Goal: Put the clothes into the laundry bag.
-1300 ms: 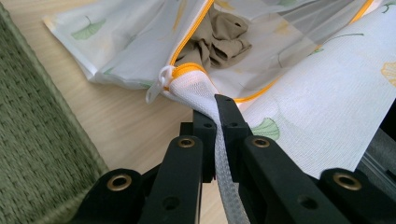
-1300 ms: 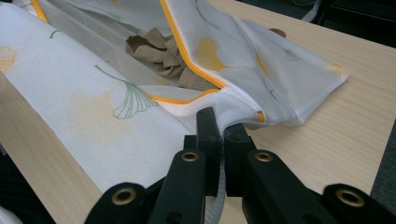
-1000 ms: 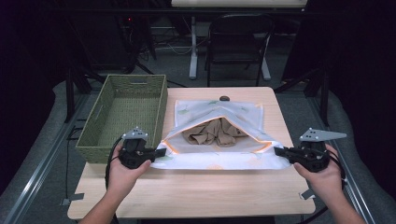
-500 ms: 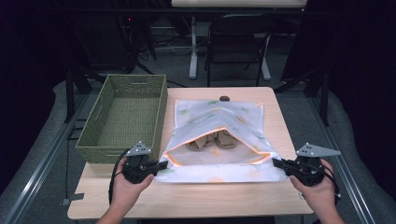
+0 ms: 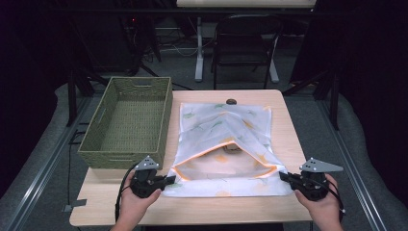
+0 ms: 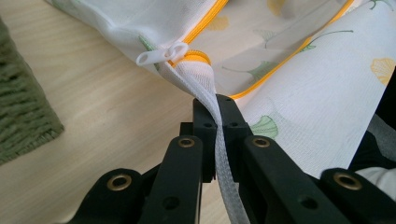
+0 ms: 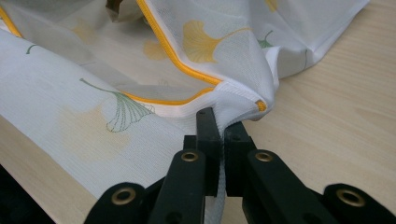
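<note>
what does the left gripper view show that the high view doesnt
Left gripper view: the white zipper pull at the end of the orange zipper, and the mesh bag's corner pinched between the left gripper's shut jaws.

High view: the whole layout, with the green woven basket's inside, the bag's mouth gaping in a triangle, a brown item just inside it, the right gripper at the bag's other near corner, and a small dark object at the table's far edge.

Both: the mesh bag, the left gripper, the basket, the wooden table.
</note>
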A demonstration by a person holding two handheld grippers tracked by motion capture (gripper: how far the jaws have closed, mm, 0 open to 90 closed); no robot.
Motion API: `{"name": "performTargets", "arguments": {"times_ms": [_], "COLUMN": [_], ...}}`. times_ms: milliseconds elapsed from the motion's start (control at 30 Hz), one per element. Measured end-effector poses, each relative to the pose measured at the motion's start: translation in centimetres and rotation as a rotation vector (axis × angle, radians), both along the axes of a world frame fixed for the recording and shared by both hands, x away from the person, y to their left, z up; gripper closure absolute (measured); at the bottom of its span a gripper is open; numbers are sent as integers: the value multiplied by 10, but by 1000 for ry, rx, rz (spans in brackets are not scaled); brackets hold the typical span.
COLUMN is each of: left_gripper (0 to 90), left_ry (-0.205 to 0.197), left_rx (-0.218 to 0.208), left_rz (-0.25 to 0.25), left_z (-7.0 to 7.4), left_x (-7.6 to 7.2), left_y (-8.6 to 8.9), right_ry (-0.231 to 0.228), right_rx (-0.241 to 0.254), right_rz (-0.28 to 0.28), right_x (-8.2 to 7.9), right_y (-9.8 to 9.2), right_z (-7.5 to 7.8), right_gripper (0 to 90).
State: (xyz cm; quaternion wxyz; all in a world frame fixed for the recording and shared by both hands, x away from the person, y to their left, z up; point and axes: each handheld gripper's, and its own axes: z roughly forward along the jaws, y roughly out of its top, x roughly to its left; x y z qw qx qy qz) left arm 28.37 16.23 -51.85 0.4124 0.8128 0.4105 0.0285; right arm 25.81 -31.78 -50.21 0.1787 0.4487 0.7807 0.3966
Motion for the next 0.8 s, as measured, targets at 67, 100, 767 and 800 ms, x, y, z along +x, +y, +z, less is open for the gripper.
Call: {"name": "performTargets", "arguments": {"times_ms": [67, 100, 767, 800], "left_gripper": [883, 883, 879, 879], "left_ry": [16, 26, 71, 76], "left_rx": [-13, -22, 93, 89], "left_rz": [-3, -3, -13, -13], "left_z": [-6, -8, -30, -30], "left_x": [-1, -1, -5, -5], "left_y": [-1, 0, -9, -8], "right_ry": [16, 19, 103, 104], "right_rx": [5, 8, 12, 18], "right_rz": [-2, -4, 5, 8], "right_x": [-1, -1, -2, -2], "right_y": [-1, -1, -2, -2], "right_z": [-5, -8, -35, -36], "right_gripper": [883, 884, 876, 876]}}
